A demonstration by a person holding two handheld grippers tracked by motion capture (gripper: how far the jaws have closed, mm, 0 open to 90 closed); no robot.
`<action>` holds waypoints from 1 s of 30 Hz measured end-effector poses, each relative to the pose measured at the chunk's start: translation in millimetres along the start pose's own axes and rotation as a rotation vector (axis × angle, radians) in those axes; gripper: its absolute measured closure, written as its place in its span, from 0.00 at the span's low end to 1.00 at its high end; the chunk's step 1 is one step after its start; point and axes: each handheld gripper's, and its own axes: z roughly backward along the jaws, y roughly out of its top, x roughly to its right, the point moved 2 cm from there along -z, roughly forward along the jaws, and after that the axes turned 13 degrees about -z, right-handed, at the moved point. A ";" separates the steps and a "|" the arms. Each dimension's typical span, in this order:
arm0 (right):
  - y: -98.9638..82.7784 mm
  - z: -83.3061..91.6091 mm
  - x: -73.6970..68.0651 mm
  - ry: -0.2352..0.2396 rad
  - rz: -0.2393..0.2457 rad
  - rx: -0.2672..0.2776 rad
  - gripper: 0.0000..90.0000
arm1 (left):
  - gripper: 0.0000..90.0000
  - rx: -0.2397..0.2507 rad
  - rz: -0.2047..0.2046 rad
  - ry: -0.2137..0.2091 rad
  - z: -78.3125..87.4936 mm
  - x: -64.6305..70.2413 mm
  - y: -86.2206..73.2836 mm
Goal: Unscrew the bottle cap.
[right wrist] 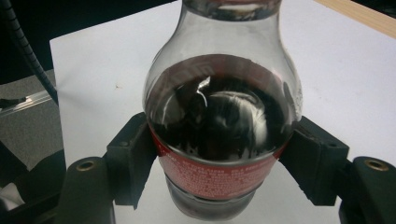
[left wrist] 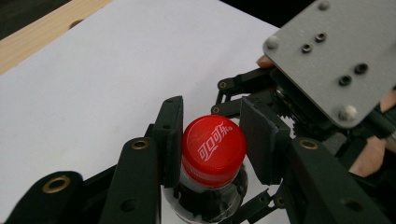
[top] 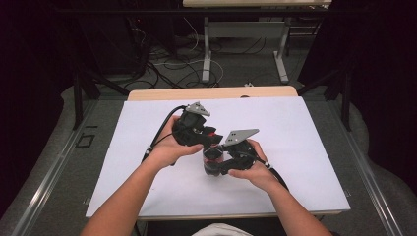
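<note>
A small cola bottle (top: 212, 163) with dark drink and a red label stands upright on the white table sheet (top: 295, 137), near the front middle. My right gripper (top: 217, 167) is shut on its body; in the right gripper view both pads press the labelled belly of the bottle (right wrist: 219, 121) from either side, the right gripper (right wrist: 219, 163) low around it. My left gripper (top: 210, 143) comes from the left above it. In the left gripper view its pads clamp the red cap (left wrist: 214, 151), the left gripper (left wrist: 212, 137) shut on it.
The white sheet lies over a wooden tabletop whose far edge (top: 211, 93) shows behind. The right gripper's grey plate (left wrist: 327, 60) sits close beside the cap. Beyond the table stand desk legs (top: 206, 54) and loose cables on the floor.
</note>
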 end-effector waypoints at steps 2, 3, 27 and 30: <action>-0.1 -0.4 -0.2 -0.005 -0.002 0.003 0.34 | 0.68 -0.013 0.065 0.021 0.3 1.7 1.6; 0.0 -0.5 -0.4 -0.004 -0.004 0.004 0.34 | 0.68 -0.012 0.100 0.033 0.1 2.0 1.9; 0.6 1.0 4.0 -0.019 -0.010 0.020 0.34 | 0.69 0.041 0.296 0.042 14.8 -28.9 -5.2; 0.9 1.3 6.1 -0.021 -0.004 0.022 0.34 | 0.69 0.051 0.324 0.041 14.6 -31.9 -7.8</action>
